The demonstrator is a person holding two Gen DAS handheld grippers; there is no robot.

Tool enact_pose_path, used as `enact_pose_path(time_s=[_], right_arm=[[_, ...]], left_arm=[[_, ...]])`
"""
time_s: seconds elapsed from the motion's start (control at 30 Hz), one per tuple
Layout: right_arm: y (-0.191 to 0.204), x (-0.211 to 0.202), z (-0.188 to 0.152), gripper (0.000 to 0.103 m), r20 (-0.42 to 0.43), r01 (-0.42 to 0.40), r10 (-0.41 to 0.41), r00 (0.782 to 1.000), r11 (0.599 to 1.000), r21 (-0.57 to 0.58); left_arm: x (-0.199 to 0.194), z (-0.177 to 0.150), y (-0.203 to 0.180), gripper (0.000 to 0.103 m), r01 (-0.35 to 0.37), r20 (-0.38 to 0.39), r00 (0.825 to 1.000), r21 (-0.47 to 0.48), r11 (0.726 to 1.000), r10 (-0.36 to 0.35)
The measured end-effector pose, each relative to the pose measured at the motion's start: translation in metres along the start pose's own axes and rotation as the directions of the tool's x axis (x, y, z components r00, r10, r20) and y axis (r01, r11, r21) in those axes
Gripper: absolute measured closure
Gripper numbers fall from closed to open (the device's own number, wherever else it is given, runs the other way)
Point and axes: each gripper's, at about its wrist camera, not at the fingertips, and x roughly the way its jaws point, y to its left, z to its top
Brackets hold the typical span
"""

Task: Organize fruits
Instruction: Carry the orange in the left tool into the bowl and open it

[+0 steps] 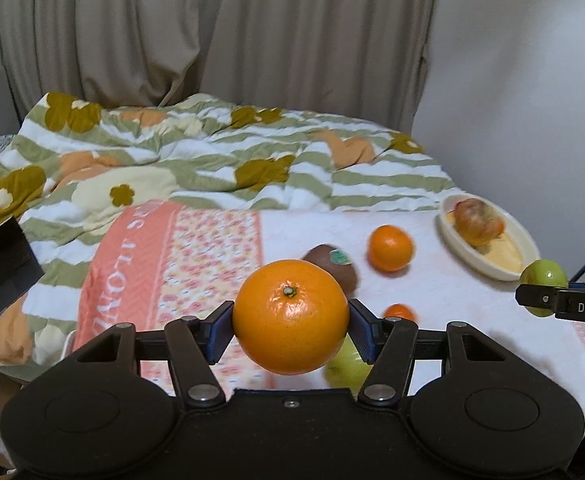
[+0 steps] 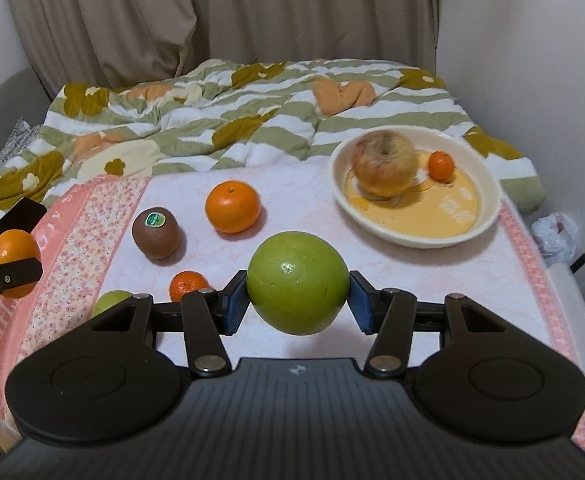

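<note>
Between both pairs of fingers, a fruit held above the cloth, bound for the bowl.

The left gripper is clamped on a large orange; the right gripper is clamped on a green apple, each pinched at its sides. Ahead of the right fingers and to their right, the cream bowl already holds a reddish apple and a small mandarin. Carrying appears under way (kiwi, other citrus still loose); next, I judge, lower each into free bowl space.

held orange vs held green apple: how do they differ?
The orange is orange with a stem button facing the camera; the green apple is plain green and smooth. The orange sits in the left gripper, the green apple in the right gripper. Shared: both are round, clamped between blue pads and lifted off the cloth.
</note>
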Motion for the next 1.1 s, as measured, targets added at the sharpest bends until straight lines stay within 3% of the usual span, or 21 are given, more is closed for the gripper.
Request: enact_pose_path(time_s=[0.47, 0.8, 1.1], right_arm=[[-0.109, -0.044, 0.033, 0.035, 0.041, -0.056, 0.059, 0.997, 0.996, -0.069], [-0.175, -0.02, 0.067, 0.035, 0.041, -0.11, 0.116, 0.992, 0.986, -0.123], [-0.209, 0.02, 0.083, 0.035, 0.01, -0.12, 0.121, 0.993, 0.989, -0.086]], left_arm=[[-0.02, 0.026, -0.117, 0.039, -0.003, 0.079, 0.997, -0.028, 1.0, 0.005], [0.016, 0.044, -0.197, 0.039, 0.005, 0.072, 0.997, -0.044, 0.999, -0.002], [0.075, 0.058, -0.241, 0.039, 0.038, 0.012, 0.999, 0.028, 0.999, -0.039]])
